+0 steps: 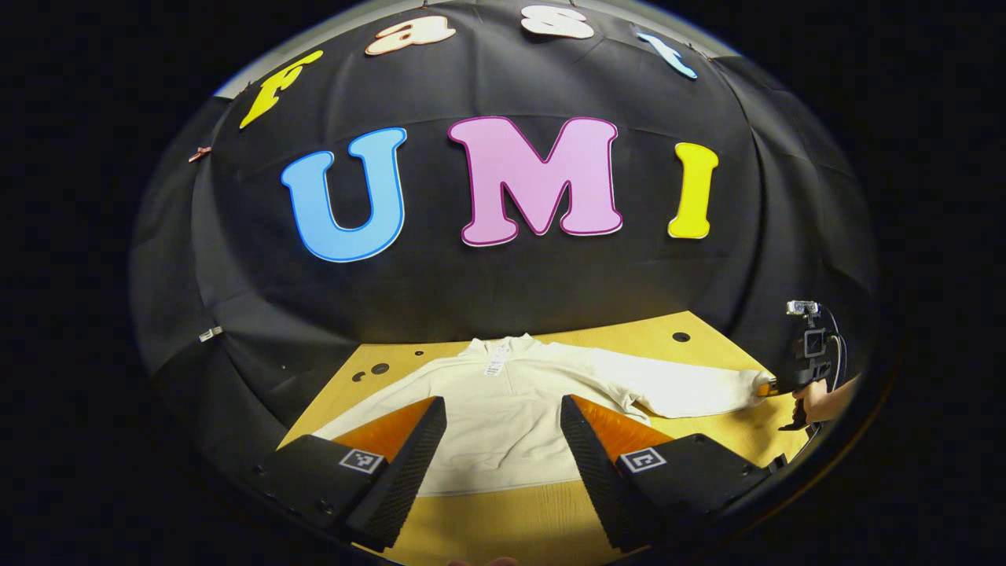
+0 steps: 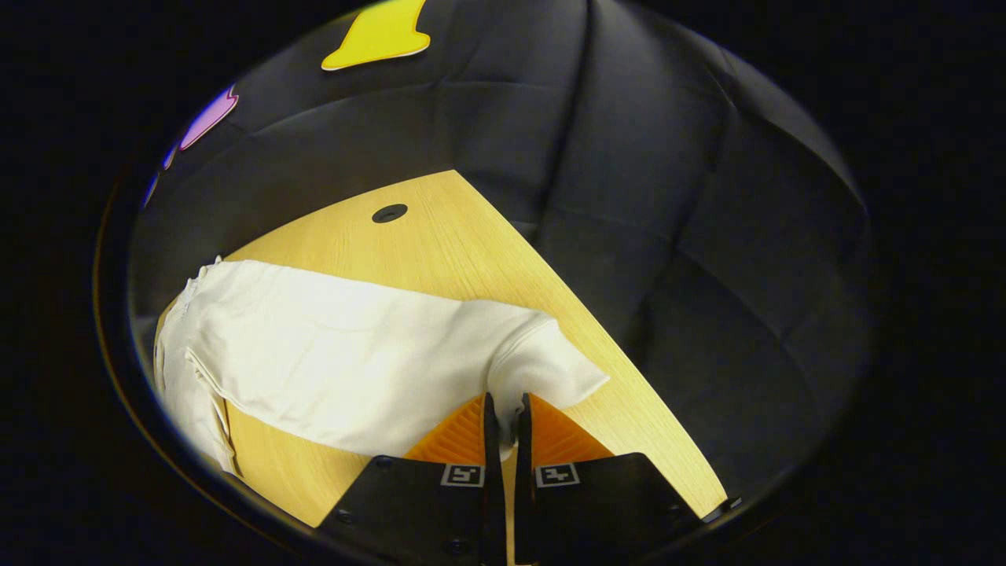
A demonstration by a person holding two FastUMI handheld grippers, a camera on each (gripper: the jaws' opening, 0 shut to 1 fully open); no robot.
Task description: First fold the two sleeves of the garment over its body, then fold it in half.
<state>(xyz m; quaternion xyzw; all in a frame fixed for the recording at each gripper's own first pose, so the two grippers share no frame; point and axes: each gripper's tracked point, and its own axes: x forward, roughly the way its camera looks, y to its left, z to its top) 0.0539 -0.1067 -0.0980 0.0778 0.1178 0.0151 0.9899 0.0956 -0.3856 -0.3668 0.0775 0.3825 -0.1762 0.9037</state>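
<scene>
A pale garment (image 1: 503, 409) is seen spread flat on the wooden table (image 1: 707, 330), collar toward the booth wall and hem toward the camera in the left gripper view. The first step, folding a sleeve over the body, is judged to be in hand, and no fold is yet made: one sleeve (image 2: 354, 354) lies stretched out sideways toward the table edge. In the right gripper view the right gripper (image 2: 503, 413) is clamped on the cuff (image 2: 542, 369) of that sleeve, its fingers drawn together with a pinch of cloth between them, just beside the table's edge. The same gripper is seen farther off in the left gripper view, held by a hand (image 1: 821, 405) at the sleeve end. The left gripper (image 1: 503, 428) is held over the lower body of the garment with its fingers wide apart and nothing between them. For the next move, the cuff would probably need to be lifted and carried across toward the chest, then laid flat. The other sleeve is largely hidden behind a finger, so its lie cannot be told.
</scene>
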